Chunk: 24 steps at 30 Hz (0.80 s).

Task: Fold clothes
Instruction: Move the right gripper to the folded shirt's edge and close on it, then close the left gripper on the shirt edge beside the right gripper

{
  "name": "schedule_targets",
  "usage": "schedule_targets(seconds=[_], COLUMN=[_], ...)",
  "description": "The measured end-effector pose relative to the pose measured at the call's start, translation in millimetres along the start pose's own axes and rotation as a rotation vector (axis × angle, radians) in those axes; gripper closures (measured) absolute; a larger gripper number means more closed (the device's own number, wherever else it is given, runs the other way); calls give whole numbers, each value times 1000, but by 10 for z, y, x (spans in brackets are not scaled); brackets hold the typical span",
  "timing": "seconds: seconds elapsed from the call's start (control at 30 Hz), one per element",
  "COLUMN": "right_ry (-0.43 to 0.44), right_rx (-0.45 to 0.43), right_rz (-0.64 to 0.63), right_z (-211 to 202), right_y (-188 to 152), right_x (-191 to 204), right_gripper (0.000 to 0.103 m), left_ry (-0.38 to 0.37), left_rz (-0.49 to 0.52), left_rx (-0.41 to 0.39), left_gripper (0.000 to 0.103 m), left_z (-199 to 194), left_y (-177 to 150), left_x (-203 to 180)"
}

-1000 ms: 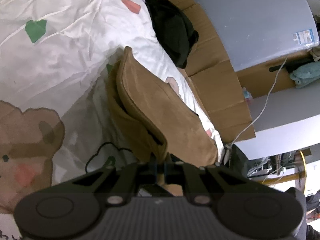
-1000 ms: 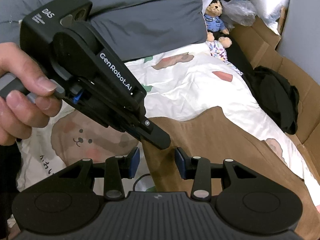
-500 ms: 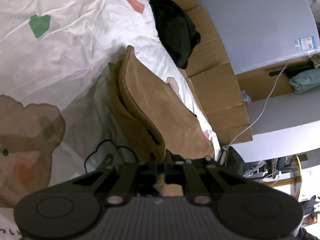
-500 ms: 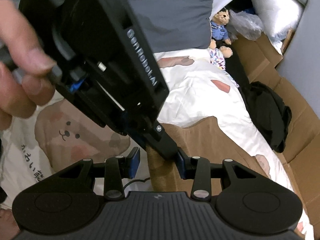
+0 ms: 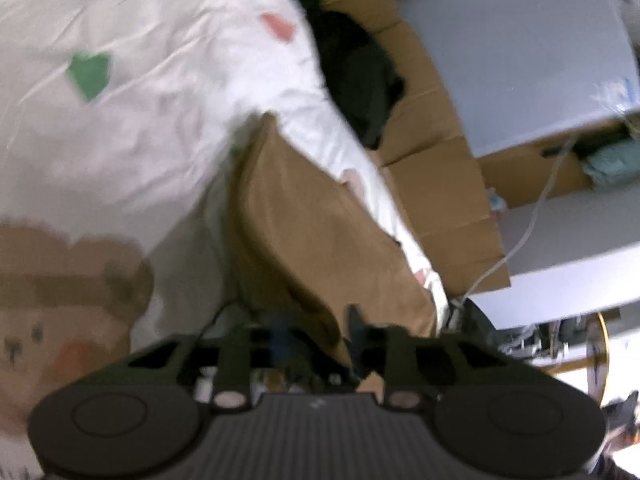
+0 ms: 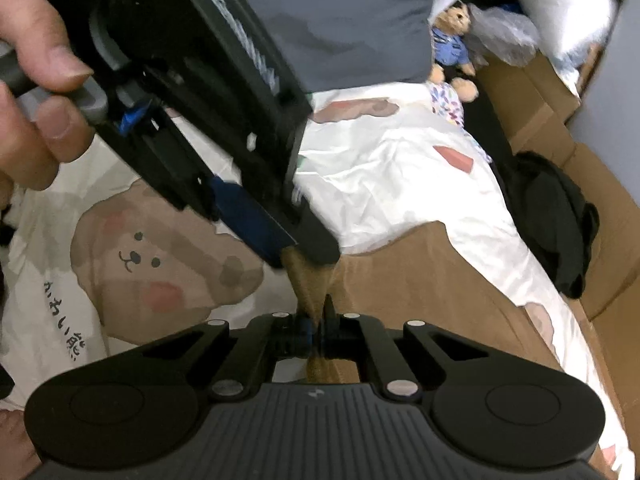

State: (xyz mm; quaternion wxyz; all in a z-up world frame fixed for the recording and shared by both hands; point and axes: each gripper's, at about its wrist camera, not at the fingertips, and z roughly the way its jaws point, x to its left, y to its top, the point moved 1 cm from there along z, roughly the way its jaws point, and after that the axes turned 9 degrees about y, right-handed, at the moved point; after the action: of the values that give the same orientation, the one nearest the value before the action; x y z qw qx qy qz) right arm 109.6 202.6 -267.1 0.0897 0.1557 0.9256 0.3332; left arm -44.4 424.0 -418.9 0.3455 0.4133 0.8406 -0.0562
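Brown garment [image 6: 420,280] corner sits pinched between the clenched right gripper [image 6: 318,330] pads. Left gripper [image 6: 304,254], held by a hand [image 6: 28,92], has jaws opening, the same corner loose between them. Garment lies folded on the bear-print sheet [image 6: 380,184], beside cardboard [image 5: 436,184] and black clothing [image 6: 556,220].

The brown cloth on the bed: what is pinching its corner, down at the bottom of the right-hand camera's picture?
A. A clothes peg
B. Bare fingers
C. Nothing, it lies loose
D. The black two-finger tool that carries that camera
D: in the right wrist view the right gripper has its jaws shut on a raised fold of the brown cloth, which runs up between them.
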Motion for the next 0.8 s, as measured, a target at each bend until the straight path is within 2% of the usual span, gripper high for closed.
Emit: schedule_targets(seconds=[0.13,0.33,0.63,0.8], right_ry=[9,17,29,32], right_rx=[-20,-62,-106,-125], right_rz=[32,79,82,95], right_z=[-58,-144,-245,-304], right_y=[-13,-40,-86,-123], right_x=[-57,-151,-235,-298], right_gripper=[100,100,100,100], left_ry=[35,48,64,111], left_rz=[-22,-26,9,63], left_rx=[14,55,52,52], left_gripper=[45,40,40,39], left_z=[139,369,737,913], left_y=[143,230,543,679], left_x=[53,64,-112,-208])
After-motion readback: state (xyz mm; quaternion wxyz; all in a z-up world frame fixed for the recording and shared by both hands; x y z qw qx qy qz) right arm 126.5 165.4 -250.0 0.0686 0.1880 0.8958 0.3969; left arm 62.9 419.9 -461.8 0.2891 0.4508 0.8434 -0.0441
